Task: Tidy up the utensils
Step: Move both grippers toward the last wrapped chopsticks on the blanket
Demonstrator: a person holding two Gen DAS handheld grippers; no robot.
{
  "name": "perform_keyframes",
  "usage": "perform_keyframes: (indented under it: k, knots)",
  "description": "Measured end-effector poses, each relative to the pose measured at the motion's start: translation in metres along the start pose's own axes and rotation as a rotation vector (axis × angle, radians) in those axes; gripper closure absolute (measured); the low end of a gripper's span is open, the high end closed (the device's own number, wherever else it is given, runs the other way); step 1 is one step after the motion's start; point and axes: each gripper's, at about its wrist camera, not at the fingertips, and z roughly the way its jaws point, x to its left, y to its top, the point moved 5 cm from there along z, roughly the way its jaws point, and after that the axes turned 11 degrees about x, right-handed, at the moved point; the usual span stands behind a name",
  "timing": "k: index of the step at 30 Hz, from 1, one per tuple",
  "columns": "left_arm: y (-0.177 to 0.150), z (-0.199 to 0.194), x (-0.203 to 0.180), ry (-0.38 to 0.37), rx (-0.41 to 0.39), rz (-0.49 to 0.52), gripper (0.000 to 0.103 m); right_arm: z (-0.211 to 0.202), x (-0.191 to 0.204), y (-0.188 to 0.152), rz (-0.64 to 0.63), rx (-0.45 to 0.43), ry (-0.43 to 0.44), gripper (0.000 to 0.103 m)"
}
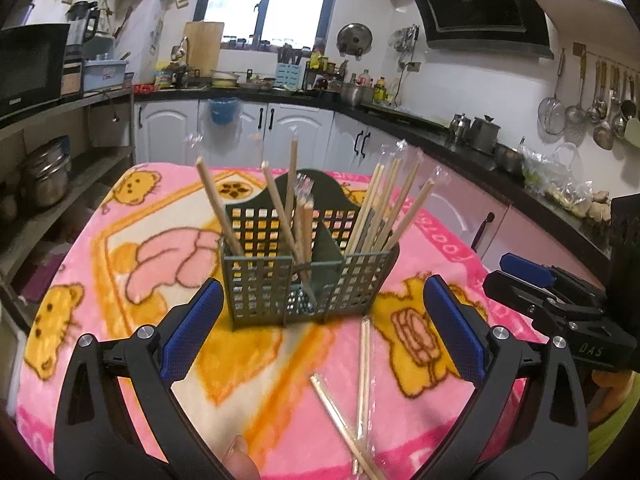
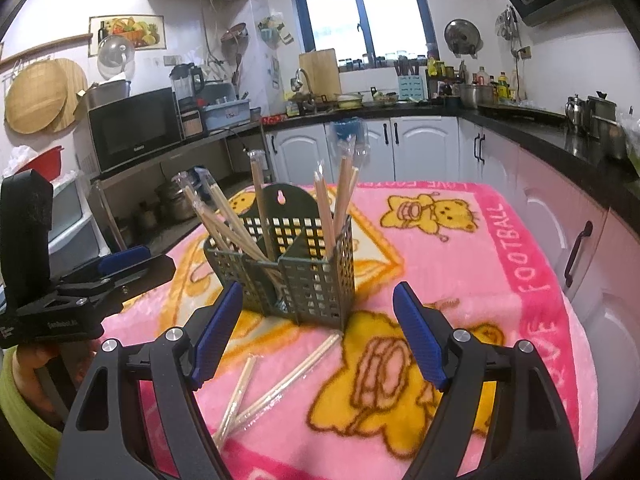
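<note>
Chopsticks (image 1: 362,364) in clear wrappers lie loose on the pink blanket (image 1: 132,364), close to us. We count two packs there, and they cross at their near ends. One pack points straight at the basket (image 1: 296,276). The other slants off to the left.

Our left gripper (image 1: 324,324) is above them. Its blue pads (image 1: 192,332) stand wide apart and hold nothing. Our right gripper (image 2: 318,334) is the same, wide open with nothing in it. In the right view the two loose packs lie between and under its pads. Each gripper can be seen at the edge of the other's view.

A little farther away stands the dark green basket, upright on the blanket. It has walls full of square holes and a few boxes inside. More wrapped chopsticks (image 2: 224,216) stand in it and lean out to both sides.

Far behind we see white cupboards (image 1: 304,128) and a window (image 1: 268,0).
</note>
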Motion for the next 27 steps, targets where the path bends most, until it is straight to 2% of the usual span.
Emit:
perform_keyframes:
  k: [27]
  knots:
    - [-0.054, 0.049, 0.007, 0.005, 0.158, -0.034, 0.011, 0.03, -0.018, -0.031, 0.042, 0.094, -0.02, 0.028]
